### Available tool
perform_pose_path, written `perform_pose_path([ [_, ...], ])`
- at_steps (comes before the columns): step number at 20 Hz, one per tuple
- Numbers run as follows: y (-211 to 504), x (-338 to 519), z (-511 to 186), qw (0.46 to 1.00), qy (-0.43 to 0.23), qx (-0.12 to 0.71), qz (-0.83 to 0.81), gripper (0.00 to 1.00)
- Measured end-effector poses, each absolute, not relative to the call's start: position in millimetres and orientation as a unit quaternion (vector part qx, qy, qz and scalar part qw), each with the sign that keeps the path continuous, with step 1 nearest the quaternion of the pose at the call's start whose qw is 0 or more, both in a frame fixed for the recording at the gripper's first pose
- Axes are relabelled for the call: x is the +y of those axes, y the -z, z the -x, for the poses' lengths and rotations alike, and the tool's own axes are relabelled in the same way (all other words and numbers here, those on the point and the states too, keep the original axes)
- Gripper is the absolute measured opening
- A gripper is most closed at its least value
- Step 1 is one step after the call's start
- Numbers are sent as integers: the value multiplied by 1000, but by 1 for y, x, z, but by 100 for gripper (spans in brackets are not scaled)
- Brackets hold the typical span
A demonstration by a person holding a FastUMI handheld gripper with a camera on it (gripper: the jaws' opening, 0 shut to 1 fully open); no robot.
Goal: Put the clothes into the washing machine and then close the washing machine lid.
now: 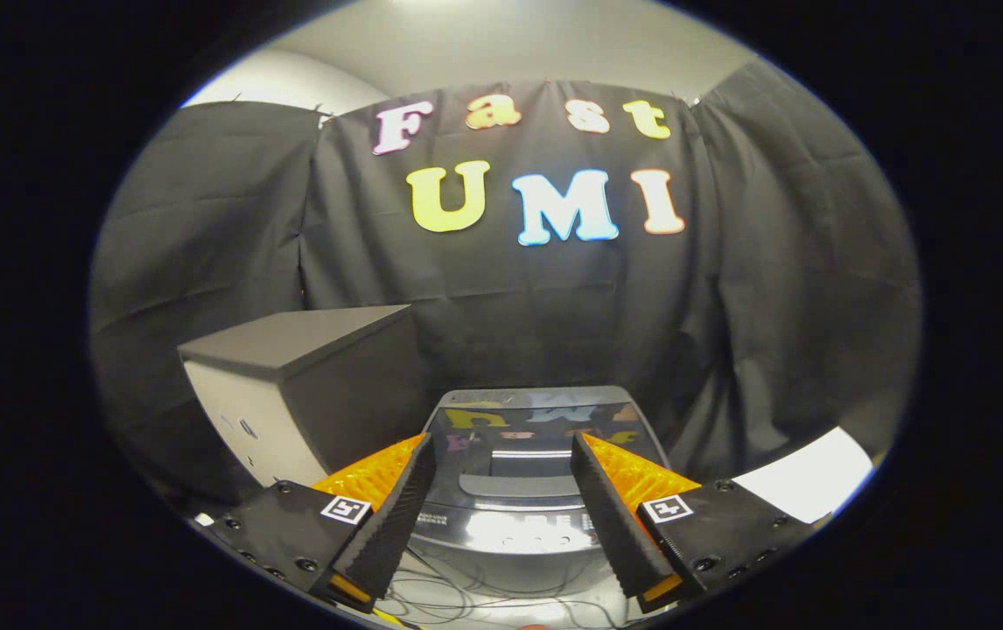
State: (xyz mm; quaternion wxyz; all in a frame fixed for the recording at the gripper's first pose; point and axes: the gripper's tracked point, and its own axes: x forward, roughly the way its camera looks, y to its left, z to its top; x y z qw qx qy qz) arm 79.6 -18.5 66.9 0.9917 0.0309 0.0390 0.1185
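A small dark washing machine (510, 490) stands below and just ahead of my fingers, seen between them. Its glossy lid (536, 424) lies flat and shut, mirroring the wall behind. A light control strip runs along its front. My gripper (501, 446) hangs above the machine's front, open, with nothing between its black ribbed fingers (396, 516). I see no clothes from here.
A grey and white box (291, 385) stands to the left of the machine, taller than it. Black cloth walls close the booth behind and on both sides. Thin cables (466, 604) lie on the pale surface under the fingers. A white sheet (803, 481) lies to the right.
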Motion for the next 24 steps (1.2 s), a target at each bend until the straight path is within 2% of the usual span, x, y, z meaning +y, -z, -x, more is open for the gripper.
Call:
perform_pose_path([
  [3, -56, -20, -32, 991, -131, 0, 3, 97],
  [11, -26, -39, 62, 991, -135, -6, -2, 98],
  [24, -25, -35, 83, 989, -144, -17, 37, 98],
])
